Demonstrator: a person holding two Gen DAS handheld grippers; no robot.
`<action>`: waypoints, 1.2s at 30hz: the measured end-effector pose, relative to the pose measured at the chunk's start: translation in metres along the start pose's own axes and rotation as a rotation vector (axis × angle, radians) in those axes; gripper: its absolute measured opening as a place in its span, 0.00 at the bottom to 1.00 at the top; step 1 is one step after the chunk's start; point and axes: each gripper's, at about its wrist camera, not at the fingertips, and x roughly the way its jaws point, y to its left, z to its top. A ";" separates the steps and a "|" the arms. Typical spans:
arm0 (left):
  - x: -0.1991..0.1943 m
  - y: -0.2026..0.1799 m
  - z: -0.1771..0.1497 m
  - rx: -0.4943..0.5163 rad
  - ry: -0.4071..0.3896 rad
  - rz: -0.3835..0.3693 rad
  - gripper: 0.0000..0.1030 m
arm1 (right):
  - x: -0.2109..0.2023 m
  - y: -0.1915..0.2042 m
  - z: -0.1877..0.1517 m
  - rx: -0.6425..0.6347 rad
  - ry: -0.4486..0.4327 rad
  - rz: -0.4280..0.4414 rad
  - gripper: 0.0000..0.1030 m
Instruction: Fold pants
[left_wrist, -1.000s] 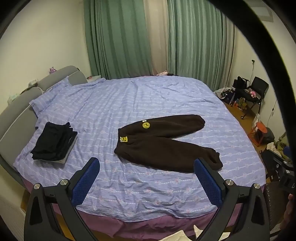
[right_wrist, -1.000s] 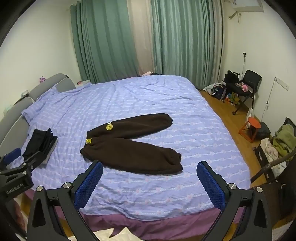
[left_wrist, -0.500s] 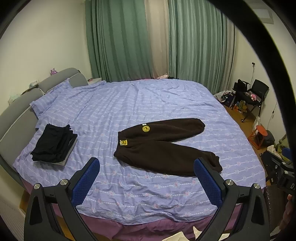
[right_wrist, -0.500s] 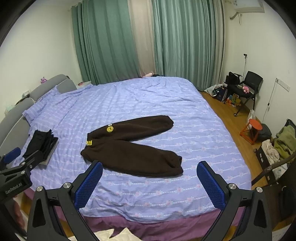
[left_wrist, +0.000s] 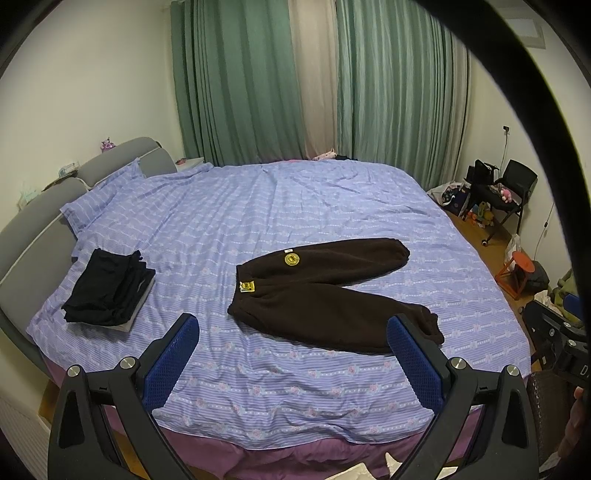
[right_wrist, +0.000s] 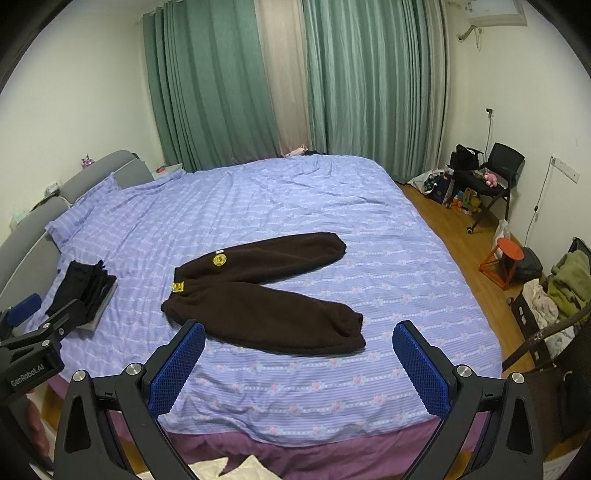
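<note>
Dark brown fleece pants (left_wrist: 325, 295) lie flat on the bed with the blue-lilac striped cover (left_wrist: 295, 206), toward the near edge, unfolded. Waistband points left toward the headboard side; two legs spread in a V to the right, cuffs apart. A round yellow patch (left_wrist: 290, 258) and a small yellow label (left_wrist: 246, 285) sit near the waistband.

Left hand-held gripper (left_wrist: 291, 354): jaws spread wide, blue textured pads (left_wrist: 170, 362) far apart, nothing between them. It is held over the near edge of the bed, short of the pants (no contact).

Right hand-held gripper (right_wrist: 299, 360): likewise wide open, empty, held in front of the bed's near edge; the pants (right_wrist: 266, 295) lie just beyond its pads.

Stack of folded black garments on a grey one (left_wrist: 110, 291) sits on the bed left of the pants, well apart, near the grey upholstered headboard (left_wrist: 33, 225).

Green curtains (left_wrist: 236, 81) hang behind the bed. A black chair with clutter (right_wrist: 495, 170) and a small orange stool (right_wrist: 504, 258) stand on the wooden floor to the right.
</note>
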 end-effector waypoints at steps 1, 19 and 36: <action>0.000 0.000 -0.001 0.000 0.000 0.000 1.00 | 0.001 0.000 0.001 -0.001 0.000 0.000 1.00; 0.000 0.002 0.000 -0.006 -0.013 0.004 1.00 | -0.002 0.000 0.000 0.000 -0.005 0.002 1.00; -0.001 0.003 -0.001 -0.002 -0.020 0.006 1.00 | -0.002 0.002 -0.001 0.001 -0.005 0.000 1.00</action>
